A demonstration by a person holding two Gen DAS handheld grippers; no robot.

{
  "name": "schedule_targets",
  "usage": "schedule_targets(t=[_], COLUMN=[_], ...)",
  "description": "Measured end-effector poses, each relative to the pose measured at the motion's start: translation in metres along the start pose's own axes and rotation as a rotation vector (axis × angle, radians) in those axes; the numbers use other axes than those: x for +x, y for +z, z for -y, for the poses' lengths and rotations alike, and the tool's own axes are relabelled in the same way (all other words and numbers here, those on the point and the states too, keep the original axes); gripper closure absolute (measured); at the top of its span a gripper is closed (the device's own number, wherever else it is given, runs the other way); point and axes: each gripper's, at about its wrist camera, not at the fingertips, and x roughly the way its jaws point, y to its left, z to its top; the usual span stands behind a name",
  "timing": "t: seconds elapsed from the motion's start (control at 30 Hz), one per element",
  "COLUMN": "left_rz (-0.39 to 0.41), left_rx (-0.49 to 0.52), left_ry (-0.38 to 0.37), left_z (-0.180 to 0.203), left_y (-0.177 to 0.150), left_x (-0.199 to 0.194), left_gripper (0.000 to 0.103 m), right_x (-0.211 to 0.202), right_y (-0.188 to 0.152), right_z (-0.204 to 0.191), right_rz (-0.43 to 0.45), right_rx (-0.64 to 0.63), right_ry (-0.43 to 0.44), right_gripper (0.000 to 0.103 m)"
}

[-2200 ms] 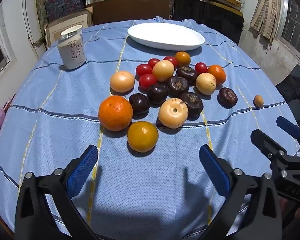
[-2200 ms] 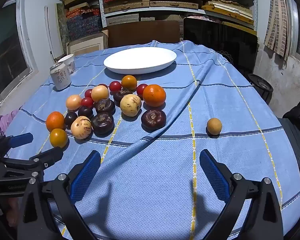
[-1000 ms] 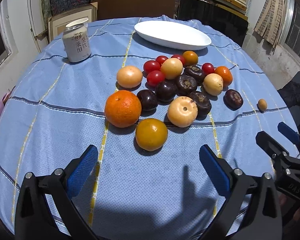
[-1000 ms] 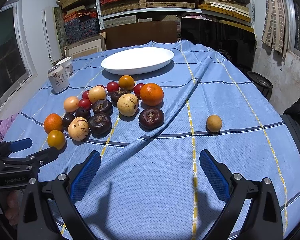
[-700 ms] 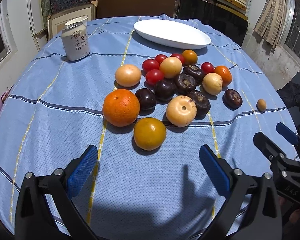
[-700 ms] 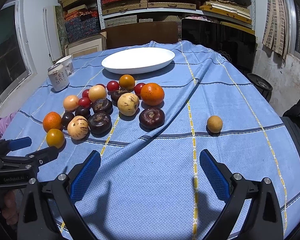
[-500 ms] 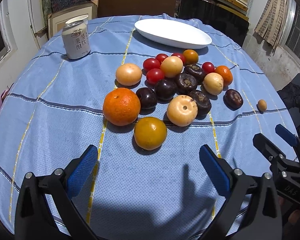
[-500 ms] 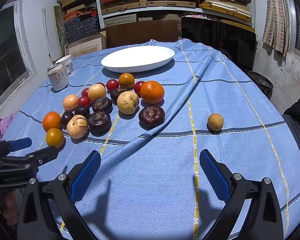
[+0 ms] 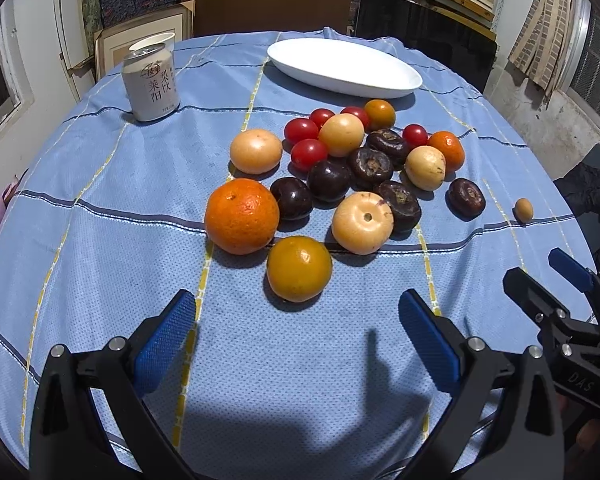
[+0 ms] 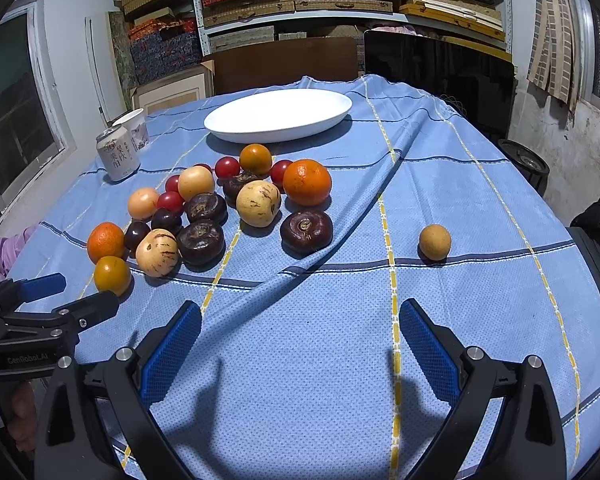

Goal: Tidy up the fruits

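Left wrist view: both claws, left gripper and right gripper, gape released above round glossy fruits.

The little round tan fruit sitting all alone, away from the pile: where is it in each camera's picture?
Left wrist view: the little tan fruit sits far right, at mid height, apart from the pile, just beyond the other gripper.
Right wrist view: the same fruit sits right of centre, alone on the blue cloth, right of a dark fruit.
Shared landmark: the white plate lies beyond the pile in both.
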Motion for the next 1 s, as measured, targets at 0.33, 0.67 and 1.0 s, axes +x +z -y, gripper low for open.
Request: schedule_targets(t=[0.33, 0.67, 1.0], left_rz=[-0.007, -0.002, -0.008], left_rx=[-0.007, -0.002, -0.004], left_ry=[-0.016, -0.009, -0.028], left_z=[-0.0008, 0.0023, 0.0009], left_y=[-0.0005, -0.0007, -0.0021], left_x=[0.001, -0.0001, 0.0037], left_gripper=[0.004, 0.004, 0.004], right_x=[-0.0011, -0.0007, 0.0021], right_y=[-0.0002, -0.0001, -0.0043], right_z=[0.0011, 0.0001, 0.0032], right_rz=[0.007, 0.01, 0.0], right_rx=[0.007, 0.005, 0.019], right_ry=[0.002, -0.001, 0.026], right_gripper=[0.003, 0.003, 0.003])
